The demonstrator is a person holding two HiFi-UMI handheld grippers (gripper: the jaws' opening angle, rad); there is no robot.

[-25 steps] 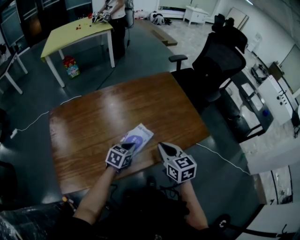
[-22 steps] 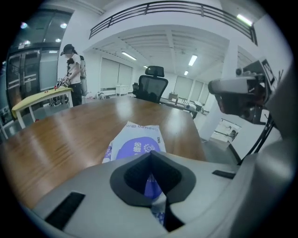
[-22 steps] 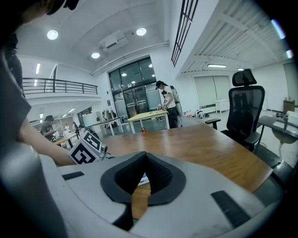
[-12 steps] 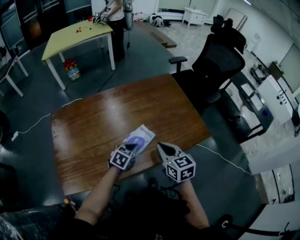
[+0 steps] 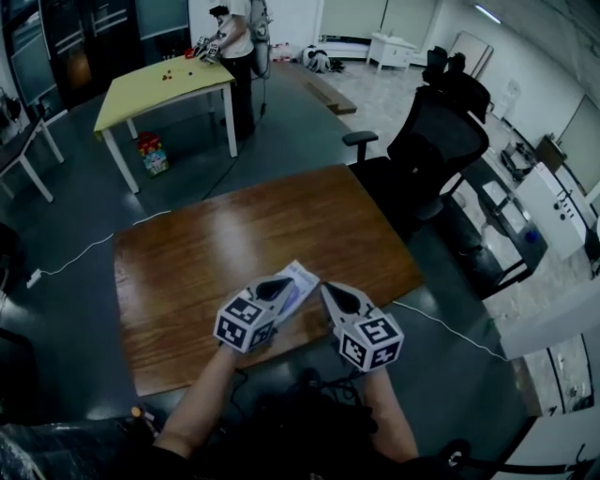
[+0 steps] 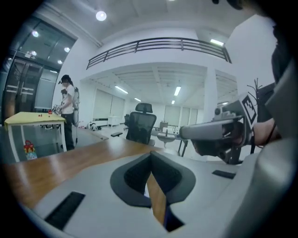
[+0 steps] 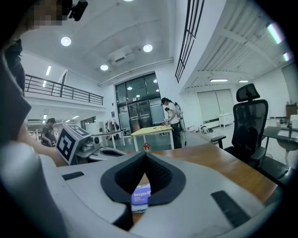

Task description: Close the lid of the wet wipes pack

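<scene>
Closed and empty, the left tongs (image 5: 281,284) and the right tongs (image 5: 328,290) hang side by side above the near edge of a wooden tabletop (image 5: 244,225), their padded tips pressed together in each gripper view. The wet wipes pack (image 5: 302,277) lies flat on the tabletop close to that near edge, just ahead of the two tips. Left of the pack the wood is bare out to the corner, and a thin cable (image 5: 84,253) trails over the dark floor beyond. Behind, well apart, a person (image 5: 232,19) stands at a yellow table (image 5: 164,84). To the right, a black office chair (image 5: 436,141) sits off the far corner.

Much of the pack is hidden under the left tongs in the head view. The right gripper view shows only a sliver of its purple label (image 7: 140,197) below the pads. Whether the lid is shut cannot be made out.

Compared with a second earlier, both tongs sit higher and loom larger, and the left now covers more of the pack.
</scene>
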